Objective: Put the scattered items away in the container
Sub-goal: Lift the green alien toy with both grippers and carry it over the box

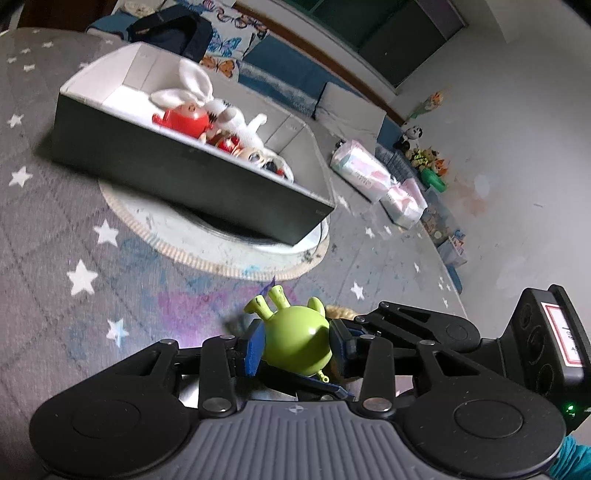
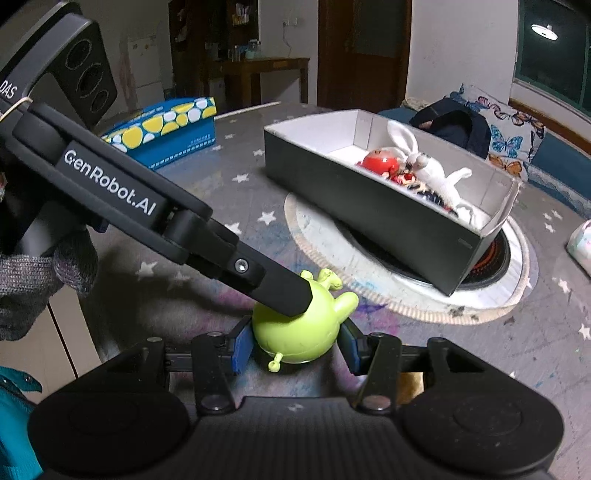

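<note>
A lime-green round toy with stubby legs (image 1: pixel 297 341) (image 2: pixel 291 336) lies on the grey star-patterned cloth, close in front of both cameras. My left gripper (image 1: pixel 297 343) is shut on it, with a blue pad on each side. My right gripper (image 2: pixel 295 345) also grips the toy between its blue pads, and the left gripper's black finger (image 2: pixel 280 291) lies across the toy's top. Beyond stands the dark grey box with white inside (image 1: pixel 184 173) (image 2: pixel 369 206). It holds a white rabbit plush (image 1: pixel 221 107) (image 2: pixel 424 162), a red round figure (image 1: pixel 184 118) (image 2: pixel 380 162) and other small toys.
The box rests on a round white mat (image 1: pixel 166 229) (image 2: pixel 480 299). A blue tissue box with yellow spots (image 2: pixel 166 129) stands at the far left. Pink-white packs (image 1: pixel 362 170) lie beyond the table, with a dark backpack (image 1: pixel 166 29) and a butterfly cushion (image 2: pixel 509 129). A gloved hand (image 2: pixel 37 280) holds the left gripper.
</note>
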A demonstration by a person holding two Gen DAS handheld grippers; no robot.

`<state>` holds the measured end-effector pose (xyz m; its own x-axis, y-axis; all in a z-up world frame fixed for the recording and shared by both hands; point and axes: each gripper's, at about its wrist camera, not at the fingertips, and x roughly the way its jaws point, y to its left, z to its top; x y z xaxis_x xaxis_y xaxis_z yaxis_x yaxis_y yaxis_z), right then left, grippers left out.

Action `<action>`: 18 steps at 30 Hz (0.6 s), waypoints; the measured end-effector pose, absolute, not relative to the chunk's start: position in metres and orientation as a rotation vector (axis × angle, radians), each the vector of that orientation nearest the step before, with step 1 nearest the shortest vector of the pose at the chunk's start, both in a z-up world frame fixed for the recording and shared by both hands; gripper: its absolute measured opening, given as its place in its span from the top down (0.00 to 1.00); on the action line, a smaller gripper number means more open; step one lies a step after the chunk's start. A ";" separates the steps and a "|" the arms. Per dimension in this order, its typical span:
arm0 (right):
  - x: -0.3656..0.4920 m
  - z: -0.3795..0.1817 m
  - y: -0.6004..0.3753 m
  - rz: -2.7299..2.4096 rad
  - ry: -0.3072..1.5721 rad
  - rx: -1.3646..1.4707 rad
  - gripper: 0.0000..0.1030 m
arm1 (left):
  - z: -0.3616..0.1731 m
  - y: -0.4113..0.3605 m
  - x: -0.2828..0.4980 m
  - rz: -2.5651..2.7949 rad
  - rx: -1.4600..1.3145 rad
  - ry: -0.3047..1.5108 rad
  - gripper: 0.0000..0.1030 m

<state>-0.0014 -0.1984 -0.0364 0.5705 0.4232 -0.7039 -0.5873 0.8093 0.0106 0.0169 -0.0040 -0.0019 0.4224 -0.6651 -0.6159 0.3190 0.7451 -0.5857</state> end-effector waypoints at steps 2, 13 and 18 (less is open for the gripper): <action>0.000 -0.033 -0.199 0.595 0.747 -0.228 0.52 | 0.001 -0.004 0.018 -0.640 -0.410 0.936 0.60; 0.003 -0.034 -0.203 0.592 0.751 -0.187 0.52 | -0.008 -0.006 0.018 -0.633 -0.408 0.964 0.61; 0.004 -0.038 -0.203 0.589 0.760 -0.184 0.52 | -0.013 -0.006 0.020 -0.626 -0.419 0.985 0.61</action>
<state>0.0036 -0.2027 -0.0378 0.5735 0.4348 -0.6943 -0.5637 0.8244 0.0506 0.0200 -0.0055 -0.0126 0.4017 -0.6586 -0.6363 0.2957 0.7509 -0.5905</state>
